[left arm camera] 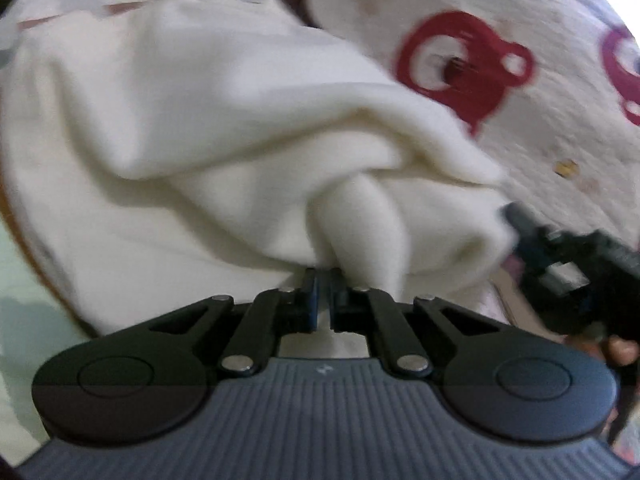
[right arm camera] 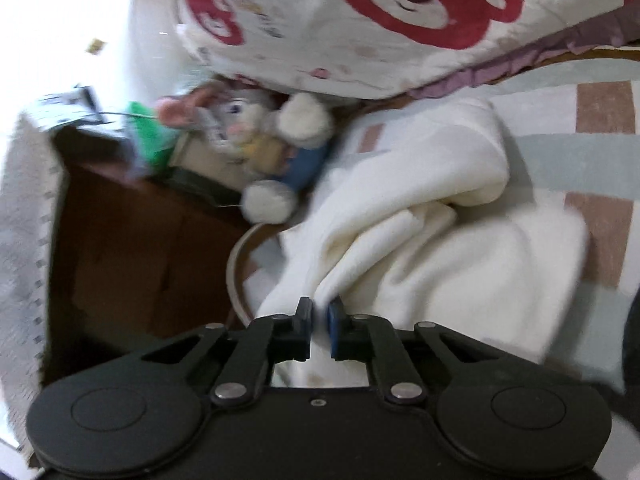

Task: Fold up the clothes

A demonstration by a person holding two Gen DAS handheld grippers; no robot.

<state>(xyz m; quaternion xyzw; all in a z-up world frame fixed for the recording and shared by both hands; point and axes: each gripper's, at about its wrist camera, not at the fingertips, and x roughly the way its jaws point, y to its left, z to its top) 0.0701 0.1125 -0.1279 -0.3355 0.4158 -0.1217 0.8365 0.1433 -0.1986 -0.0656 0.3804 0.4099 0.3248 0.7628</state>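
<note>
A cream fleece garment [left arm camera: 208, 120] lies crumpled on the bed and fills most of the left wrist view. My left gripper [left arm camera: 324, 280] is shut on a bunched fold of it, with cloth rising from between the jaws. In the right wrist view the same garment [right arm camera: 440, 248] lies in thick folds. My right gripper [right arm camera: 319, 308] is shut on an edge of it, and the cloth sits in the narrow gap between the blue pads. The right gripper [left arm camera: 514, 216] also shows at the garment's right edge in the left wrist view.
A white quilt with red bear prints [left arm camera: 500, 92] [right arm camera: 400, 20] lies beyond the garment. A plush rabbit toy [right arm camera: 264, 136] rests by a brown wooden bedside cabinet [right arm camera: 132, 248]. The striped bed sheet [right arm camera: 592, 168] is under the garment. A person's fingertip [left arm camera: 622, 350] holds the right gripper.
</note>
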